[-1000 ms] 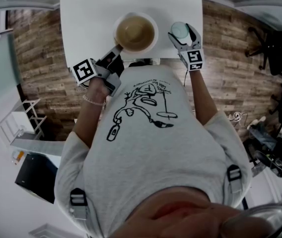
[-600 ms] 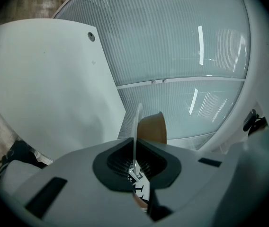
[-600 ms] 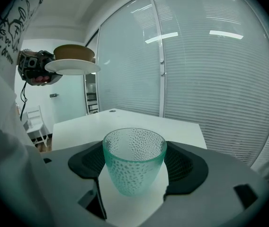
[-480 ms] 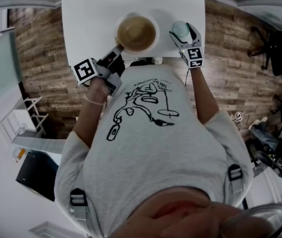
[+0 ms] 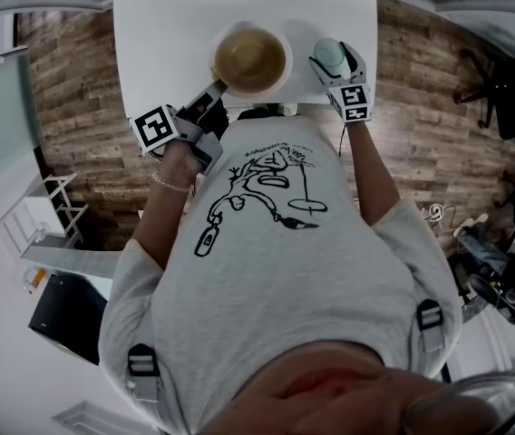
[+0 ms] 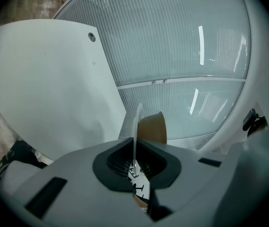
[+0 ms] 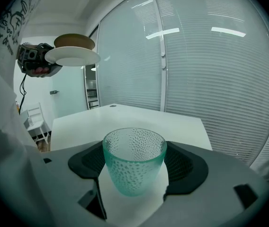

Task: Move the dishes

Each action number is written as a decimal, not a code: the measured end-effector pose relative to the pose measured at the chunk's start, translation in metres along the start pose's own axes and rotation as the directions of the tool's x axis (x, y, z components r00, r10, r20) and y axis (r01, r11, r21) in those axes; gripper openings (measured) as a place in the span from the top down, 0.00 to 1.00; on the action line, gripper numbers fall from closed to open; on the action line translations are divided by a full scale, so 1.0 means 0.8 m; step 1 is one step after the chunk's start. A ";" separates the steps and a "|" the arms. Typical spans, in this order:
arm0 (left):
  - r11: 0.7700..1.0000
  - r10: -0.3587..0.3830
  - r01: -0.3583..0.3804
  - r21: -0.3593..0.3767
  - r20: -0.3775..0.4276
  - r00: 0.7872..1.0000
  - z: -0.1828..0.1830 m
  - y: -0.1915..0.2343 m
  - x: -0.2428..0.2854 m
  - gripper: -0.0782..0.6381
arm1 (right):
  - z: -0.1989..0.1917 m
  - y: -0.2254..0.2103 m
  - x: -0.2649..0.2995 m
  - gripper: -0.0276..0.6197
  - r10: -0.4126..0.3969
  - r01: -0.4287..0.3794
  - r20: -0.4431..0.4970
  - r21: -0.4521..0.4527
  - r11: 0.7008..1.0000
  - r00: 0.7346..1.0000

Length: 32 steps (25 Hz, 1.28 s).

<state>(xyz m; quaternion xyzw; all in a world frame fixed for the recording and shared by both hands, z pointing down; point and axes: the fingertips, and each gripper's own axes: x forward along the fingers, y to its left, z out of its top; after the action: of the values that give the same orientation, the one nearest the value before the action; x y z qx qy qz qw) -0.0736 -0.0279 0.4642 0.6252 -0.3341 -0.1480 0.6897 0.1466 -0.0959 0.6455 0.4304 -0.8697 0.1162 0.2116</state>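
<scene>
Evidently both dishes are in hand. Left tongs (image 5: pixel 216 89), nearly closed, pinch the plate (image 5: pixel 284 72) by its 7 o'clock rim, held level so the brown bowl (image 5: pixel 249 59) on it cannot slide. Right tongs (image 5: pixel 335 63) clasp the green glass (image 7: pixel 134 162) upright at the plate's 3 o'clock, over the counter's (image 5: pixel 167 43) near edge.

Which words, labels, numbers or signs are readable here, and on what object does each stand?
No text is readable.
T-shirt: small lettering above the drawing, too blurred to read.
On the left gripper and right gripper: square marker patterns only, no words.
</scene>
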 end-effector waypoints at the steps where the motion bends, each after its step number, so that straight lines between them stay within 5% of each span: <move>1: 1.000 -0.001 0.001 0.001 0.001 1.000 0.000 0.000 0.000 0.87 | -0.003 0.001 -0.001 0.35 0.002 -0.002 -0.011 0.001 1.000 1.000; 32: 1.000 -0.007 0.007 0.004 -0.008 1.000 0.000 0.000 0.000 0.87 | -0.013 0.016 -0.012 0.35 -0.011 0.007 -0.056 -0.064 0.998 0.998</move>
<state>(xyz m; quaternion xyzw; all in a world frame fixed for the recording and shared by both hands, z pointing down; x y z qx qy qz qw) -0.0734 -0.0278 0.4646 0.6282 -0.3292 -0.1472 0.6894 0.1446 -0.0778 0.6499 0.4241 -0.8646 0.0997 0.2502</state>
